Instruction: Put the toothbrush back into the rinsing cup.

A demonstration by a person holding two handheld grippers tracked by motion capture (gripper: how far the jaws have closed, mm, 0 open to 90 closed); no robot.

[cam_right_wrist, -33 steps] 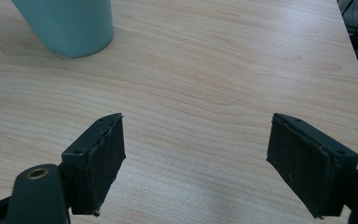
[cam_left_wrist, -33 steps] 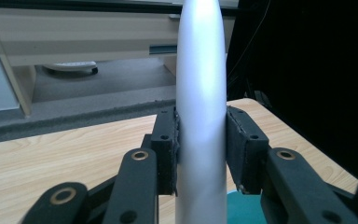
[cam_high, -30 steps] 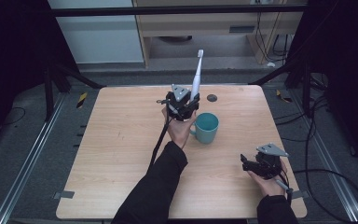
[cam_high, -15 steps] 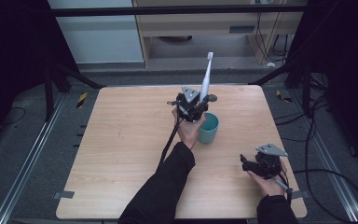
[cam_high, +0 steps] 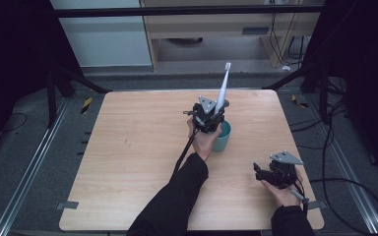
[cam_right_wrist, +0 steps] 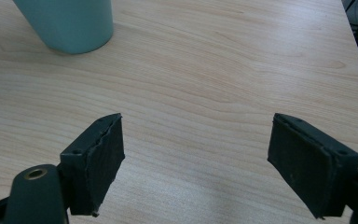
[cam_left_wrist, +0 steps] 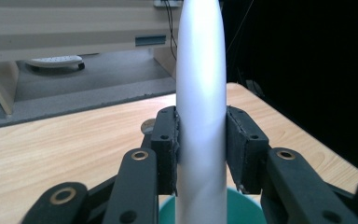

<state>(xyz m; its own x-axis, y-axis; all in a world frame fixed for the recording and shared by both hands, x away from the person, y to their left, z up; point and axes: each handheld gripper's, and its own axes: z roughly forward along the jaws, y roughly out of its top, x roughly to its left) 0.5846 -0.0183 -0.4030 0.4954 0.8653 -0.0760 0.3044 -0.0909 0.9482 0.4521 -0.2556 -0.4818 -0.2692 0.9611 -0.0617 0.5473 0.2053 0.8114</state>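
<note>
My left gripper [cam_high: 208,118] is shut on a white toothbrush [cam_high: 222,92], gripping its thick handle. The toothbrush stands nearly upright, brush head up and leaning slightly right. Directly below it sits a teal cup [cam_high: 224,138] on the wooden table [cam_high: 128,147]. In the left gripper view the handle [cam_left_wrist: 200,93] is pinched between both pads, and its lower end hangs over the cup's rim [cam_left_wrist: 244,205]. My right gripper [cam_high: 259,173] rests low near the table's front right, open, with bare tabletop between its jaws [cam_right_wrist: 198,158]. From there the cup [cam_right_wrist: 67,23] stands farther off.
A small round disc [cam_left_wrist: 147,125] lies on the table just beyond the cup. Black frame posts and cables surround the table, and a shelf unit [cam_high: 216,29] stands behind it. Bare wood spreads across the table's left half.
My left gripper has carried the toothbrush rightward and down, from beside the cup to over its mouth. The right gripper has stayed put.
</note>
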